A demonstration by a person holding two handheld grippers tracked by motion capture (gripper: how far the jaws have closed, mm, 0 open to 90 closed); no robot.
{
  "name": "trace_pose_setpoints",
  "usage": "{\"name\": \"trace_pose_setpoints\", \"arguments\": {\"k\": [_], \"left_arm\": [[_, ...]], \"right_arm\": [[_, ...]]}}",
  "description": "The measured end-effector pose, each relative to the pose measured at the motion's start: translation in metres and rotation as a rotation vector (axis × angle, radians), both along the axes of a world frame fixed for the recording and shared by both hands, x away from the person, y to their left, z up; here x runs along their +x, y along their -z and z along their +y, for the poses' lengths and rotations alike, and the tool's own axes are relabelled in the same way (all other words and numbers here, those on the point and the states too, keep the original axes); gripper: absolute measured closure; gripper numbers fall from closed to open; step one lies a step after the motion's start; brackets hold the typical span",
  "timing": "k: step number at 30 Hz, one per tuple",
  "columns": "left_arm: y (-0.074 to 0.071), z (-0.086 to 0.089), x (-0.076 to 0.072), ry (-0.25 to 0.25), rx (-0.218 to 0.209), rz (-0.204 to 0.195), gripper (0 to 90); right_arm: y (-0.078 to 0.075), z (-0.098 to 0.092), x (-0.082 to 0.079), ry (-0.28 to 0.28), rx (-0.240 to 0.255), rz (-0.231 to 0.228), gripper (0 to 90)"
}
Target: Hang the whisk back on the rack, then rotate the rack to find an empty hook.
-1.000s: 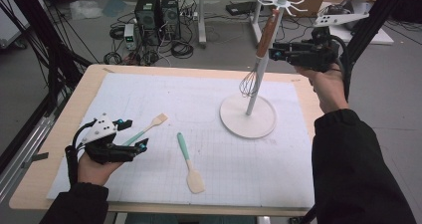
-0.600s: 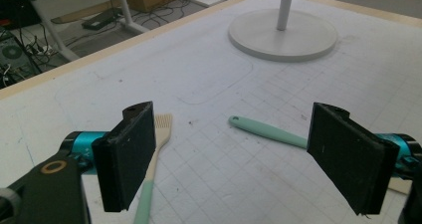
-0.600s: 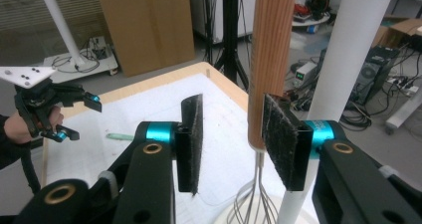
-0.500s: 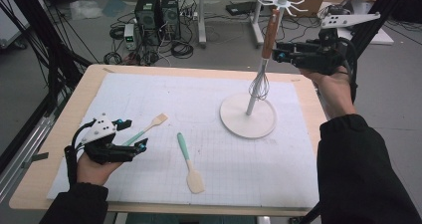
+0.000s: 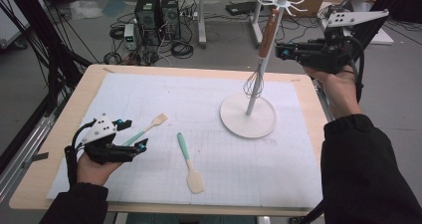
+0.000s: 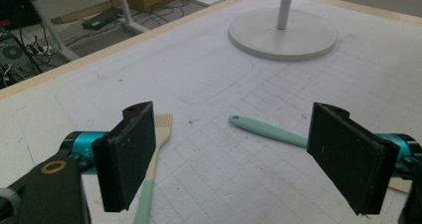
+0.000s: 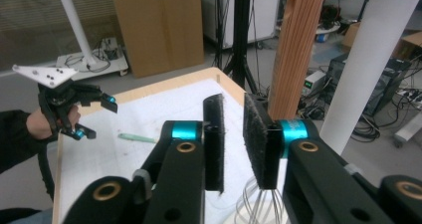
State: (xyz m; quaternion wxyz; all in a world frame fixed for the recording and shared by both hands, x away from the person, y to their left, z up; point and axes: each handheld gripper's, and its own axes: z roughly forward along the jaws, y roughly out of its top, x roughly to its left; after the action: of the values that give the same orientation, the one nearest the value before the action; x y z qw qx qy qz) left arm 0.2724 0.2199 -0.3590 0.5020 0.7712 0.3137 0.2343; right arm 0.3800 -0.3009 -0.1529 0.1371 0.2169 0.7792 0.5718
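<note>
While we held the left tool (image 5: 133, 134) low at the near left of the bench (image 5: 59, 134), its jaws stood wide apart with nothing between them. Just past it lay a small brush (image 5: 149, 128) with a mint handle, and beside that a mint-handled spatula (image 5: 189, 163) flat on the white grid mat (image 5: 209, 154). Farther off stood the white rack (image 5: 249, 115), a whisk (image 5: 260, 59) with a wooden handle hanging against its pole. We held the right tool (image 5: 279, 50) up beside that handle; its jaws had just been closing to a narrow gap, gripping nothing.
</note>
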Motion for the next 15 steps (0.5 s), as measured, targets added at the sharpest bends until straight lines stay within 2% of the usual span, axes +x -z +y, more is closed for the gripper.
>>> {"name": "trace_pose_setpoints", "arguments": {"k": [4,10,15], "left_arm": [[0.0,0.0,0.0,0.001,0.002,-0.001,19.6],[0.0,0.001,0.0,0.0,0.0,-0.002,19.6],[0.0,0.001,0.0,0.001,0.004,-0.003,19.6]], "right_arm": [[-0.002,-0.002,-0.001,0.0,0.003,-0.005,89.0],[-0.01,-0.003,-0.002,0.016,-0.008,-0.003,89.1],[-0.023,-0.006,-0.003,0.032,-0.009,-0.014,89.1]]}}
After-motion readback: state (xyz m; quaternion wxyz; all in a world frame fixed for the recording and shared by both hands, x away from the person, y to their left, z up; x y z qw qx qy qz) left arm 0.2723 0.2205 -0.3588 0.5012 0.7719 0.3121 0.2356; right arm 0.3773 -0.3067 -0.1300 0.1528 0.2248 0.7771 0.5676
